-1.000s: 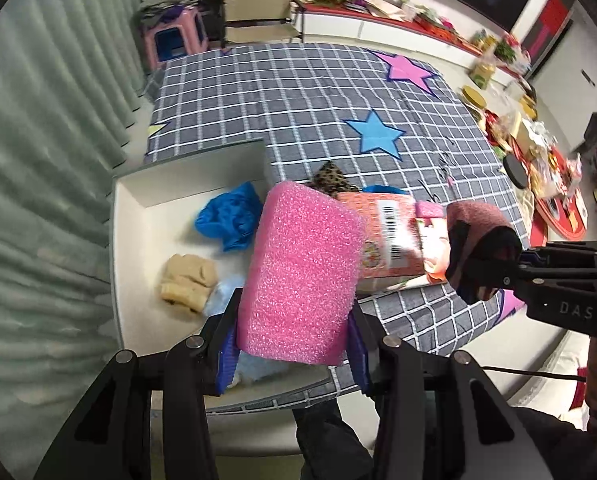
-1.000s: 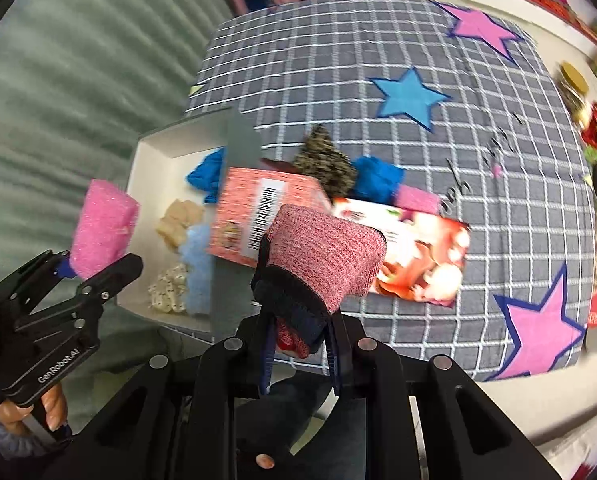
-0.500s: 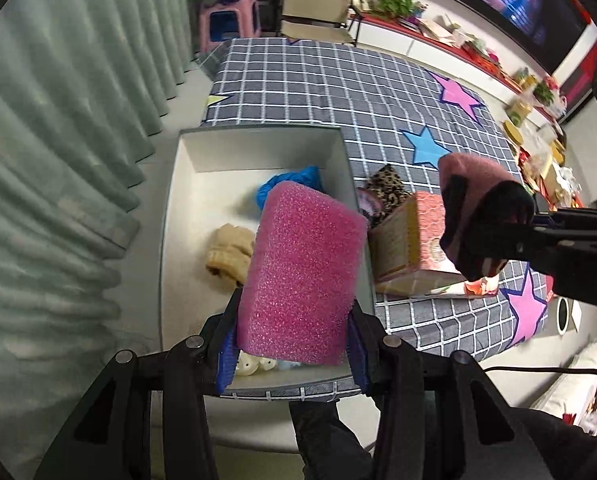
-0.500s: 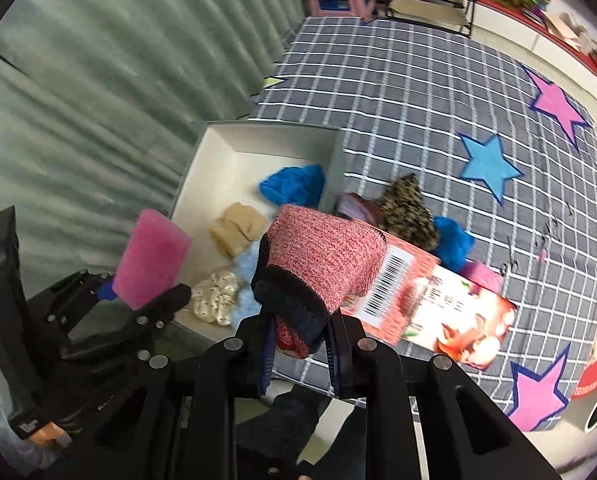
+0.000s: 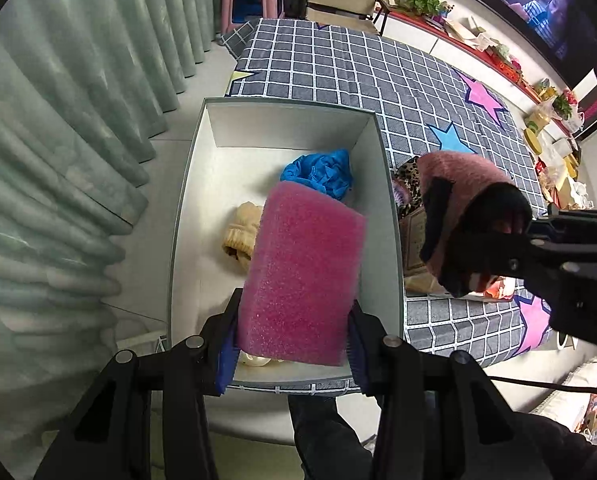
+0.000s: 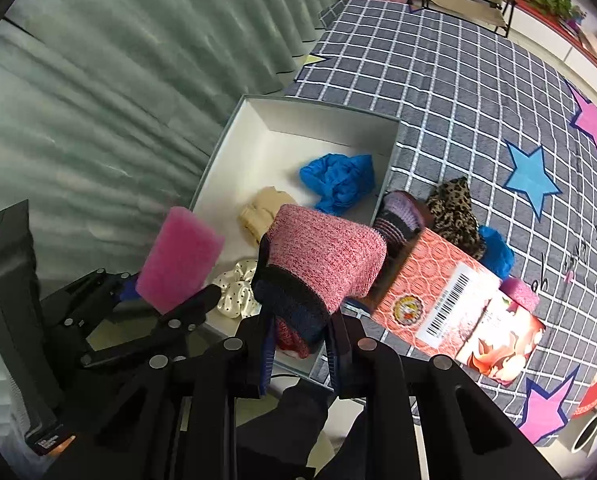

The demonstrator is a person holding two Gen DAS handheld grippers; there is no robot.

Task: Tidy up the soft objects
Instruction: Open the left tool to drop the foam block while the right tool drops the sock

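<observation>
The left claw [image 5: 292,354] is closed on the lower end of a pink sponge [image 5: 302,276], held upright above the white box [image 5: 186,208]. The right claw [image 6: 298,354] is pinched tight on the dark cuff of a red knit sock [image 6: 326,258], just above the box's near corner. Both look light and squashy: the sponge should spring back, while the sock will flop, so gripping its bunched cuff suits. A blue cloth [image 6: 338,180] already lies inside.

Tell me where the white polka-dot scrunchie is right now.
In the right wrist view, the white polka-dot scrunchie lies inside the white box, at its near end, below the beige cloth and between the pink sponge and the red knit sock.
</observation>
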